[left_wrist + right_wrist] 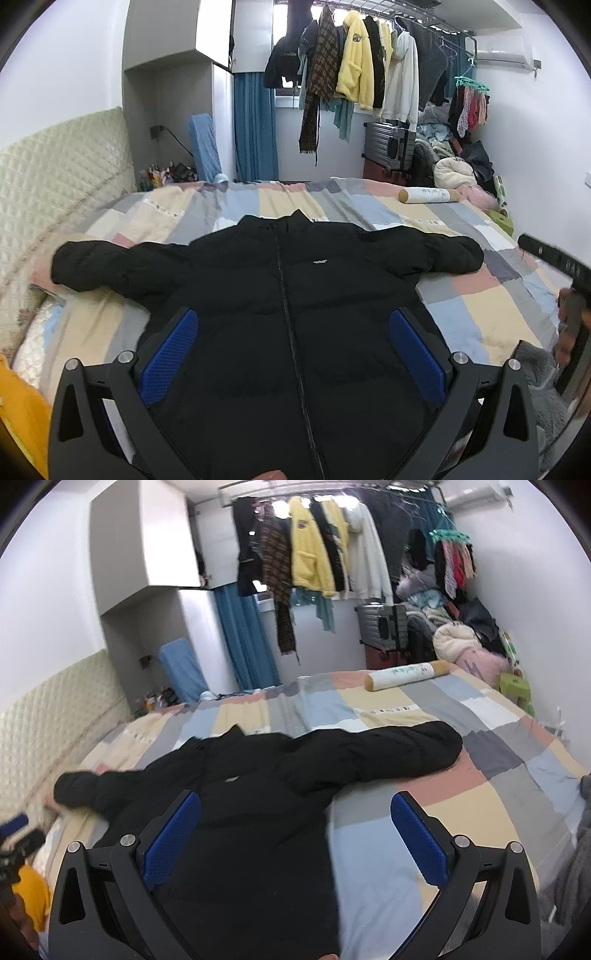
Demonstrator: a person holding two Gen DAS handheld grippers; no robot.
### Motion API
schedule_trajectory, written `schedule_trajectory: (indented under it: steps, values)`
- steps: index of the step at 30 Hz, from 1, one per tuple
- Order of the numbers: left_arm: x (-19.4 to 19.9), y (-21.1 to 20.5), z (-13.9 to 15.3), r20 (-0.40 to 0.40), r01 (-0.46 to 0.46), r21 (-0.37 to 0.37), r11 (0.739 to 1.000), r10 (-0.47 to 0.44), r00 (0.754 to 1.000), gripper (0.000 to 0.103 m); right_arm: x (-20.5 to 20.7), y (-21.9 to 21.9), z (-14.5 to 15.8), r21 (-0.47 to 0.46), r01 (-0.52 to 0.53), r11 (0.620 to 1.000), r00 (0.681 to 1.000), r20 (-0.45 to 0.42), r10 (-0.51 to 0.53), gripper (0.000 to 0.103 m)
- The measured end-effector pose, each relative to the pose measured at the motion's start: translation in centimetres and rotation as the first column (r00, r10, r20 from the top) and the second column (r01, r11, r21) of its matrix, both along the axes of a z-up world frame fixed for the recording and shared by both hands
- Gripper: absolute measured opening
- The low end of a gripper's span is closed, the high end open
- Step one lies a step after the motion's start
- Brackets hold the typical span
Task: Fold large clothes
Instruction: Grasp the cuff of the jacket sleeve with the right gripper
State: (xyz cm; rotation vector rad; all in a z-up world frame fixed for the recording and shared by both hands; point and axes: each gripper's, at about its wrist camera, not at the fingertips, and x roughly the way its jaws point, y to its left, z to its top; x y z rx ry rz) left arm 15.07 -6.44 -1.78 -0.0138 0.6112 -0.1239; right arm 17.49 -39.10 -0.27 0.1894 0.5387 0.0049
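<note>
A large black puffer jacket lies flat, front up and zipped, on the patchwork bedspread, both sleeves spread out sideways. My left gripper is open above the jacket's lower body, over the zipper, and holds nothing. In the right wrist view the jacket lies below and left. My right gripper is open and empty above the jacket's right side edge, with the right sleeve ahead. The right gripper also shows at the right edge of the left wrist view.
A rolled bolster lies at the bed's far side. A quilted headboard stands on the left. Clothes hang on a rail beyond the bed, with a suitcase and piled laundry. A yellow item and grey fleece lie at the near edge.
</note>
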Motion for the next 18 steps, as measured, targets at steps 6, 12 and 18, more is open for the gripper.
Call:
schedule_trajectory:
  steps: [6,12,18]
  values:
    - [3.1,1.4,-3.5,-0.023,-0.008,-0.073,0.997,0.006,1.0,0.103,6.1,-5.9,-2.9,-0.033,0.034,0.999,0.999,0.006,-0.033,0.103]
    - [5.1,2.5,-6.4,-0.046,-0.02,-0.096,0.995,0.015,0.999,0.103,13.3,-13.6,-8.2,0.049,0.137,0.989,0.989,-0.059,-0.134,0.103]
    - [7.4,4.6,-9.8,-0.114,-0.091,-0.147,0.985,0.074,0.991,0.103,18.7,-23.2,-14.8,0.241,0.294,0.925,0.955,-0.116,-0.273,0.103]
